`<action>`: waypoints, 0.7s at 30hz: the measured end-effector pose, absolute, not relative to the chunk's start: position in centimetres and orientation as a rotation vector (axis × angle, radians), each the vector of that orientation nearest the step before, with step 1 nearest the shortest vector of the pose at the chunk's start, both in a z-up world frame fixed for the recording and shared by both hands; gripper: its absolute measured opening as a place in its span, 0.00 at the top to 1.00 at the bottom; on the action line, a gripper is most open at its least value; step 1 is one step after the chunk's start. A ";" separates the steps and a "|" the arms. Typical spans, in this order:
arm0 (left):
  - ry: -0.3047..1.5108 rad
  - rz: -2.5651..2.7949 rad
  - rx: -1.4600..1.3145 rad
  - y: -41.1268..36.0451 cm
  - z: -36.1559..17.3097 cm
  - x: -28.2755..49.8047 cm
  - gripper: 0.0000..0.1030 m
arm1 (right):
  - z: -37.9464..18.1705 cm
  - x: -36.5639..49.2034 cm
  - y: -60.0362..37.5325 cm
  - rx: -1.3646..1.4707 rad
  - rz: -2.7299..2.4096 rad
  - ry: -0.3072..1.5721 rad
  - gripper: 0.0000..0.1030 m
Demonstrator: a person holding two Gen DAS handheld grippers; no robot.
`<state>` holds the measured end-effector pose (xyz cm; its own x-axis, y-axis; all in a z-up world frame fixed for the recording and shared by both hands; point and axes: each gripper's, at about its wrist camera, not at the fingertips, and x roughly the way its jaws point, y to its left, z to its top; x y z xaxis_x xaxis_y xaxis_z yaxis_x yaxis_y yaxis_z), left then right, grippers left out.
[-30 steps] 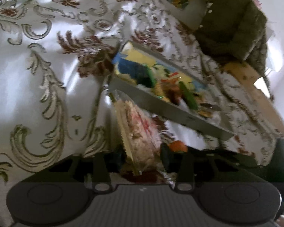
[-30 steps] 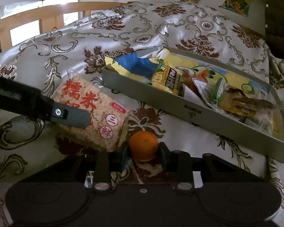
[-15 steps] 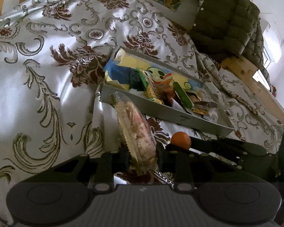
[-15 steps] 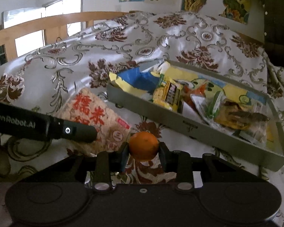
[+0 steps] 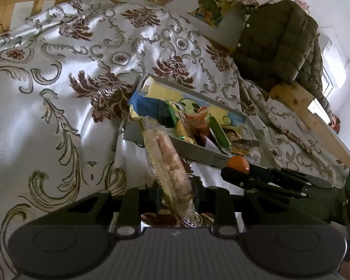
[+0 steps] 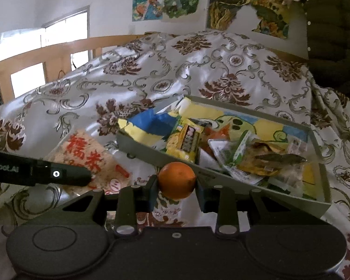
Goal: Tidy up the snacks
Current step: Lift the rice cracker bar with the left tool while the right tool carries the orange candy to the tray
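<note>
The left gripper [image 5: 176, 197] clamps a clear rice-cracker packet [image 5: 169, 161] printed with red characters "糯米", held edge-up just before the grey tray [image 6: 221, 177] of snacks. The right gripper [image 6: 176, 192] grips an orange [image 6: 176, 180] beside it; "RobotAI" partly shows on the left gripper's finger [image 6: 37, 173]

Snack-crowded tray [image 6: 137, 148] ahead; bedspread [image 6: 151, 74] clear

Both wrist cams close, angled down; share tray [image 5: 198, 150].
</note>
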<state>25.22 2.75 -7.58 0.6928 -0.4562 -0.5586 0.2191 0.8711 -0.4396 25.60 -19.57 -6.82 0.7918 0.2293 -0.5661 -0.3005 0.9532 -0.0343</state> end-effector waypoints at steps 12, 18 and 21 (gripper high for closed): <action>0.573 -0.377 -0.353 1.4 -2.8 29.1 0.72 | -5.4 29.2 -23.6 -0.016 0.182 0.530 0.65; 0.546 -0.441 -0.342 -2.9 -2.6 33.8 0.72 | -5.3 30.9 -26.8 0.044 0.095 0.523 0.65; 0.560 -0.465 -0.349 -5.0 -3.1 36.2 0.72 | -5.6 31.5 -27.9 0.066 0.064 0.527 0.65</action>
